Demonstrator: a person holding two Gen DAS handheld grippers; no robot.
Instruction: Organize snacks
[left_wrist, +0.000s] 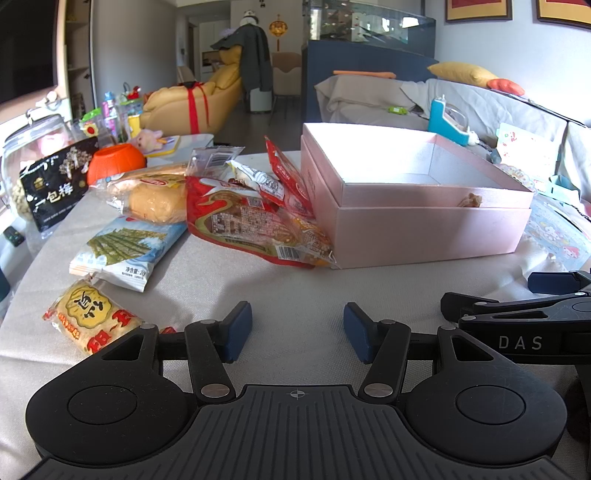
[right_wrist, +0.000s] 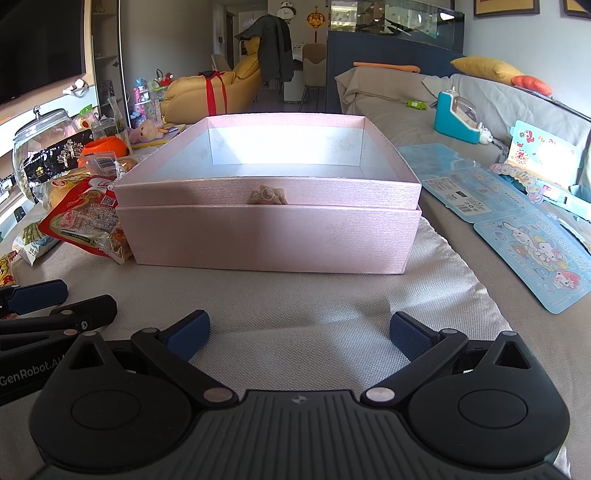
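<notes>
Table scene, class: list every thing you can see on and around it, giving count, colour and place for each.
gift box: one, pink, open and empty, centre of table
red snack bag: one, red, leaning against the box's left side
bread packet: one, clear, left of red bag
seaweed packet: one, blue-white, near left
rice cracker packet: one, yellow-red, nearest left
black plum bag: one, black, far left
orange pot: one, orange, behind snacks
sticker sheets: several, pale blue, right of box
left tool: one, black with blue pads, open
right tool: one, same, open
</notes>
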